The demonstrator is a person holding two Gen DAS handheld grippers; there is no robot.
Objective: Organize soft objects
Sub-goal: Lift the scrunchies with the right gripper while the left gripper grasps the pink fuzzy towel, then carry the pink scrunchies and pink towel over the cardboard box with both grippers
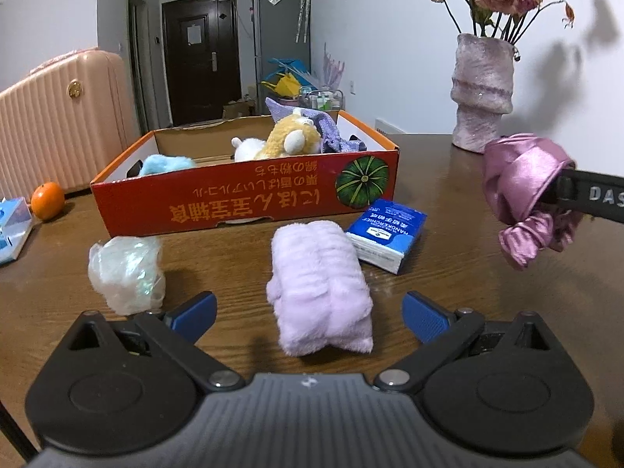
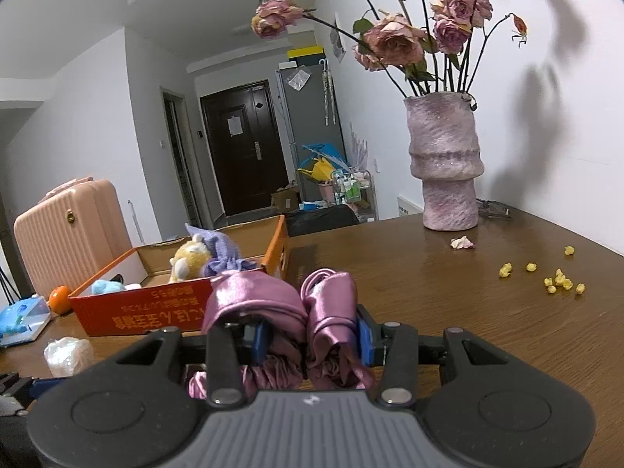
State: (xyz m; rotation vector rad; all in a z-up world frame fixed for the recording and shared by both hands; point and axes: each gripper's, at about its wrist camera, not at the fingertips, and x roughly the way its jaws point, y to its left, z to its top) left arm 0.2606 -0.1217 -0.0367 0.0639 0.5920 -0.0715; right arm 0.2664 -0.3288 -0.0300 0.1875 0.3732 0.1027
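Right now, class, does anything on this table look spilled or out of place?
Yes. Small yellow crumbs lie scattered on the table right of the vase, like a spill. A fallen petal rests by the vase's base, shed from the wilting roses.

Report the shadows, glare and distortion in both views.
Left wrist view: fisheye-bowed table, soft shadow beside the lilac towel, flower shadows on the wall. Right wrist view: dark corners, larger shadows behind the vase, sheen on the pink satin cloth.
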